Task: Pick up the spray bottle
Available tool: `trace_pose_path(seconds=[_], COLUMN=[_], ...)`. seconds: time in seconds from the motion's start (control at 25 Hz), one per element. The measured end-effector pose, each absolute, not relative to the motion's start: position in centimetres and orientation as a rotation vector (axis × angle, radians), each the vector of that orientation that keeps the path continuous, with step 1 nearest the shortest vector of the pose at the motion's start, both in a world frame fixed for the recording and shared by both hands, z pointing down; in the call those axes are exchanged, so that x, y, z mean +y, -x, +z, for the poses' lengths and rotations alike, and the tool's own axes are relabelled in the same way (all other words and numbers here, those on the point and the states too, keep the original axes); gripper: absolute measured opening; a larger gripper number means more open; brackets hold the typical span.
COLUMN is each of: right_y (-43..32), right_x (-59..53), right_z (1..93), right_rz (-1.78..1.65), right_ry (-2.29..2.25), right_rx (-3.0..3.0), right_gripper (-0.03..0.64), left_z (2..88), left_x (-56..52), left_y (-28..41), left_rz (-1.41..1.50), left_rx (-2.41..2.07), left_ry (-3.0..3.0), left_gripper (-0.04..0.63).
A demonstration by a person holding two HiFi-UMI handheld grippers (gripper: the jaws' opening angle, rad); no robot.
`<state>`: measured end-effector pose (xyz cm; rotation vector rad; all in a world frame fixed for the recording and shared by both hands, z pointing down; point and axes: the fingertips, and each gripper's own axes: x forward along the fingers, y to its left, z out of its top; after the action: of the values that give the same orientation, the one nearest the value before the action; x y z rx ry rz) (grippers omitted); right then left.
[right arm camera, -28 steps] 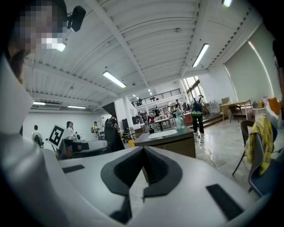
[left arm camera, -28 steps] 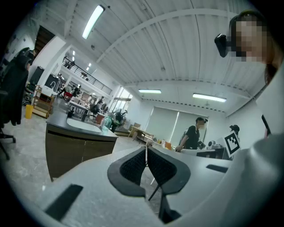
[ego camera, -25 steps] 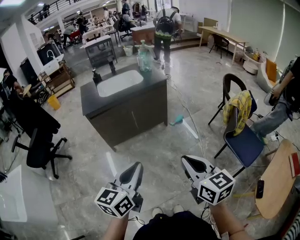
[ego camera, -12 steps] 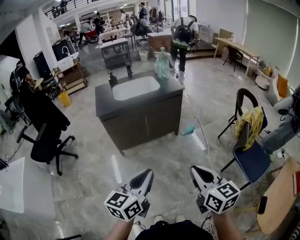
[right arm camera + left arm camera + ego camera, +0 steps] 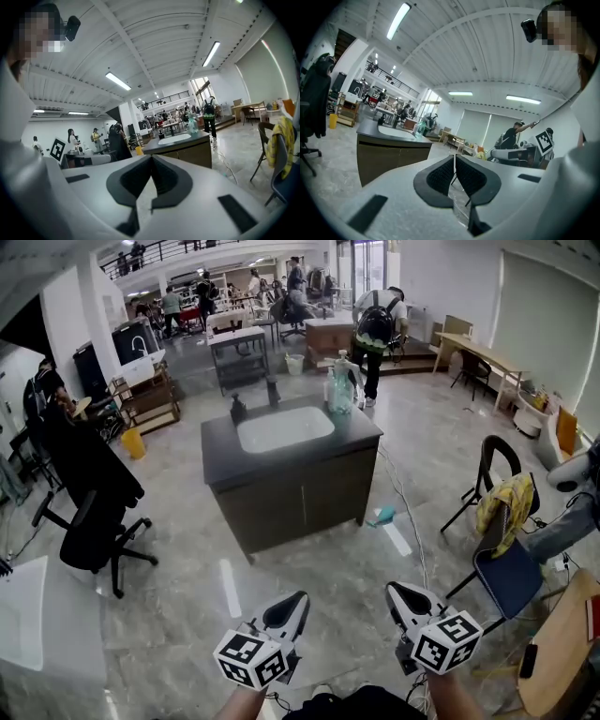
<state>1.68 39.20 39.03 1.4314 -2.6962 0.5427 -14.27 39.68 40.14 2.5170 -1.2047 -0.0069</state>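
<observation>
The spray bottle (image 5: 341, 390) is too small for detail; the wooden table (image 5: 564, 638) is cropped at right.

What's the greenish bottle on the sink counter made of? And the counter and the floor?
The spray bottle looks like clear, green-tinted plastic: light shows through it. The counter has a dark, matte top, maybe stone or laminate; hard to tell. The floor looks like polished stone or tile: pale, veined, shiny.

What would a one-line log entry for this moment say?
spray bottle: upright on counter corner beside sink, not yet picked up | left gripper: shut, empty | right gripper: shut, empty
</observation>
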Motion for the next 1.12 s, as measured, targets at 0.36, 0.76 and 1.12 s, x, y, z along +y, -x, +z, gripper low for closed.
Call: trace_pose_path(seconds=[0.36,0.76,1.12], right_y=[-0.1,-1.6,-6.0], right_x=[37.7,31.1,23.3], right_z=[39.6,40.3,40.3], right_rz=[0.539,0.522,0.513], right_ry=[-1.441,-1.415,-1.405], right_rx=[-2.654,-2.662,-2.668], right_gripper=[0.006,0.006,0.006], left_z=[40.8,40.8,40.1], left_x=[38.3,31.8,24.4], left_y=[16.0,14.9,10.6], left_rz=[0.0,0.001,-0.001], left_rx=[-1.187,-1.236,-1.266], left_ry=[-2.504,-2.492,-2.496], left_gripper=[0.017,0.017,0.017])
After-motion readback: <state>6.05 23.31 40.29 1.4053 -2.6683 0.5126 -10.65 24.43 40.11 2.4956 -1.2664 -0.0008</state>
